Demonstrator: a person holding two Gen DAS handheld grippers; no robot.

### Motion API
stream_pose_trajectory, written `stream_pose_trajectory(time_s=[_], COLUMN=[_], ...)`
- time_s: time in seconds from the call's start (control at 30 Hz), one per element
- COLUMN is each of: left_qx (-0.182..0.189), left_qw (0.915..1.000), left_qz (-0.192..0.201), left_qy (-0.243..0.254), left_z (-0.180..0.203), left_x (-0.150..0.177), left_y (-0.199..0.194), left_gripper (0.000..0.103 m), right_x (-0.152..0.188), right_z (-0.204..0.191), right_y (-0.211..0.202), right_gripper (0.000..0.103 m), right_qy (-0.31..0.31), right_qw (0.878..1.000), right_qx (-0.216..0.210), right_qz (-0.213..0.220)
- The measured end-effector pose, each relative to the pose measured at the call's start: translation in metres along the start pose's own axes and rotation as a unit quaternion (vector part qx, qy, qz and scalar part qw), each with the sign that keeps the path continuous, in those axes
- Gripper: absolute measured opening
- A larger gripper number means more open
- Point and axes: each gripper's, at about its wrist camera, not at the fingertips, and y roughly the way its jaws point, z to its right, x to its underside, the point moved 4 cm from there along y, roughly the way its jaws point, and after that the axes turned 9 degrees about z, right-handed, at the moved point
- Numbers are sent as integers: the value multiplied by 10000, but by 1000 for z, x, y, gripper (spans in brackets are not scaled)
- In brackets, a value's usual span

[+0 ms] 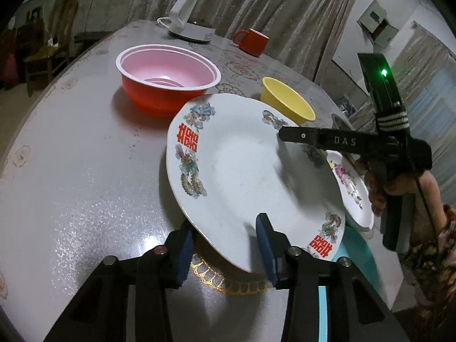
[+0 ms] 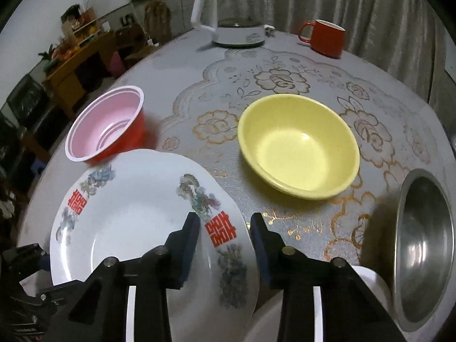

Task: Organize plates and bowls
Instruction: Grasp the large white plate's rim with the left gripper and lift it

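Left gripper point(image 1: 225, 253) straddles the near rim of the white dragon-pattern plate point(image 1: 242, 171), jaws partly closed, one pad above and one below — actual contact cannot be confirmed. Right gripper point(image 2: 225, 245) brackets the opposite rim likewise. The plate sits tilted over the table point(image 1: 85, 156). Red bowl point(image 1: 168, 82) at 11 o'clock; yellow bowl point(image 2: 299, 145) at 1 o'clock; steel bowl point(image 2: 424, 245) at 3 o'clock.

A lived-in home dining room: a round worktop point(image 2: 384, 91) under a grey floral-patterned cover, a white electric glass kettle point(image 2: 236, 14), grey pleated curtains point(image 2: 356, 5), and a cluttered wooden side shelf point(image 2: 74, 62).
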Motion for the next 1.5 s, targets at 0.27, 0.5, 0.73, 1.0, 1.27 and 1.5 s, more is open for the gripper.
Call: stream_pose_trajectory(time_s=[0.27,0.5,0.73,1.0,1.27,1.5], left_qx=[182,-13,-180,-301,-402,-419], left_qw=[9998,10000,9998,9993,9986,9983], left_qz=[-45,19,70,211,316,408], left_qy=[-111,6,-102,112,158,77], left_z=[1,-9,-18,-14,-20,-24], left_x=[1,4,-1,1,11,22], left_y=[-1,-22,-15,-18,-30,-42], left_gripper=[30,30,42,28,27,27], right_x=[1,14,16,26,47,64], right_z=[-3,-15,-21,-24,-31,-40], right_y=[0,-9,-2,-9,-25,-42], right_gripper=[37,32,41,36,30,27], right_qy=[-192,-322,-404,-270,129,322], right_qw=[9998,9993,9988,9992,9989,9981], right_qx=[-3,-198,-280,-253,-382,-426], right_qz=[-5,-51,13,115,236,322])
